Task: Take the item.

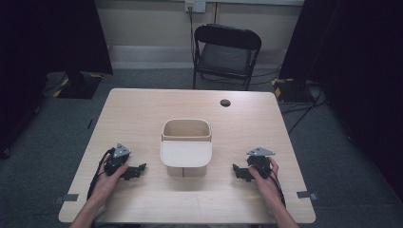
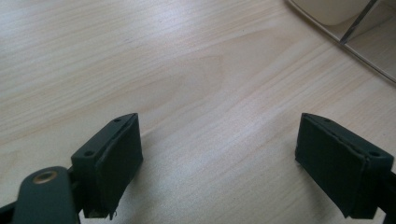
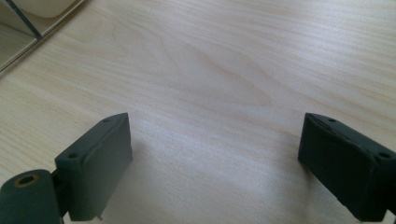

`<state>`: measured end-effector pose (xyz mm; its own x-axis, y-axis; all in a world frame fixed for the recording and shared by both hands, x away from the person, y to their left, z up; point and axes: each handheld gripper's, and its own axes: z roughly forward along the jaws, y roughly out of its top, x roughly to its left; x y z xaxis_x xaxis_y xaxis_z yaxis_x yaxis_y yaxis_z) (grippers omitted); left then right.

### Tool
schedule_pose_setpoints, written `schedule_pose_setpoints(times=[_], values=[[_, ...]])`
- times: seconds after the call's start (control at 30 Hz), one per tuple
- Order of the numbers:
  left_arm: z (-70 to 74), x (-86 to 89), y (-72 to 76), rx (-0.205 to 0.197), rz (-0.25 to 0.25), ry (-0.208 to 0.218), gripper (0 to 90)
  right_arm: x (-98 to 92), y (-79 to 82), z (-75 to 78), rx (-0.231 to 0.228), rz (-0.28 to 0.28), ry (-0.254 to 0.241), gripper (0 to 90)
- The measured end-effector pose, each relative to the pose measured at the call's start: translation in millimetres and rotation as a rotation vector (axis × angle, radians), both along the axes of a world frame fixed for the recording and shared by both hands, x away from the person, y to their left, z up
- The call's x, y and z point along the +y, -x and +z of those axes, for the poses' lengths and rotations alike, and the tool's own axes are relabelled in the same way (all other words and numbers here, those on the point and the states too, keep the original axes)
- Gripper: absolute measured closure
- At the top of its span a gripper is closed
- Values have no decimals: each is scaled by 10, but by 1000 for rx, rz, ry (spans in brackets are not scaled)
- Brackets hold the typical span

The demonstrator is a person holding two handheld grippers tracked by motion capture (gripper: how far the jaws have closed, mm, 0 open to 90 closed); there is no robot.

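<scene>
A cream, bin-like container [image 1: 186, 147] with a rounded rim stands at the middle of the light wooden table [image 1: 142, 109]. My left gripper [image 1: 139, 169] rests on the table to its left, held by a hand, jaws pointing toward the container. In the left gripper view that gripper [image 2: 219, 163] stands open over bare wood, with the container's base [image 2: 355, 28] at the top right. My right gripper [image 1: 236, 171] rests to the container's right, also pointing inward. In the right gripper view it [image 3: 215, 168] is open with nothing between the pads; the container's edge [image 3: 32, 18] shows at the top left.
A small dark round cable hole [image 1: 225, 102] sits near the table's far edge. A black folding chair [image 1: 225, 54] stands beyond the table. Dark curtains flank both sides, and cables run on the grey floor at the right. Tape marks [image 1: 306, 194] lie on the near corners.
</scene>
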<state>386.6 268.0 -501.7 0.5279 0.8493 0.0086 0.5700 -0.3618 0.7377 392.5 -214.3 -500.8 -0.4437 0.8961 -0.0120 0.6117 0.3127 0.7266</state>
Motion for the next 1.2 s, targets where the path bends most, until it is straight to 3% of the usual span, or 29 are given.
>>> schedule_pose_setpoints(times=[0.33, 0.4, 0.5, 0.9, 1.07, 1.2], values=[[0, 0, 0, 0, 0, 1, 142, -1, 4, 2, -3, 6, 2, 101], [0, 0, 0, 0, 0, 0, 142, 1, 8, 13, -8, 7, -2, 157], [0, 0, 0, 0, 0, 0, 142, -3, 13, 33, -22, 15, -5, 147], [0, 0, -1, 0, 0, 1, 142, 53, 99, 222, -81, 59, -94, 149], [0, 1, -1, 1, -1, 1, 142, 110, 163, 348, -114, 117, -183, 156], [-1, 1, -1, 0, -1, 1, 142, 179, 202, 409, -120, 148, -204, 161]])
